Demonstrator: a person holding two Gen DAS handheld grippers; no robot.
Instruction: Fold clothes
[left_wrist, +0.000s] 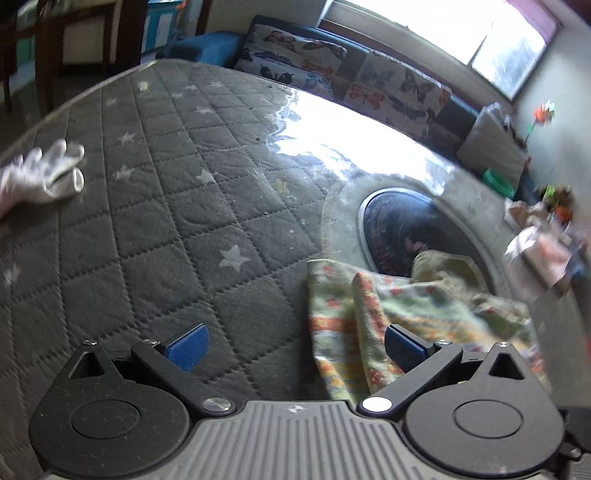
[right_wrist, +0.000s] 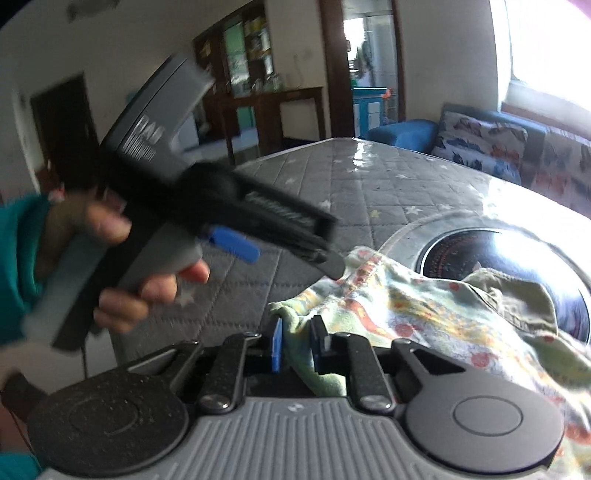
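A pale green garment with an orange and red print (left_wrist: 369, 325) lies crumpled on the grey quilted table cover (left_wrist: 166, 221). My left gripper (left_wrist: 295, 347) is open, its right pad (left_wrist: 404, 347) touching the garment's edge and its left pad (left_wrist: 188, 345) over bare cover. In the right wrist view my right gripper (right_wrist: 295, 349) is shut on a fold of the garment (right_wrist: 424, 310). The left gripper (right_wrist: 258, 236) shows there, held by a hand just above the garment's far edge.
A dark round plate (left_wrist: 413, 229) sits under the garment's far side. A white cloth (left_wrist: 48, 173) lies at the table's left edge. A sofa with butterfly cushions (left_wrist: 295, 59) runs behind the table. Clutter (left_wrist: 546, 236) sits at the right.
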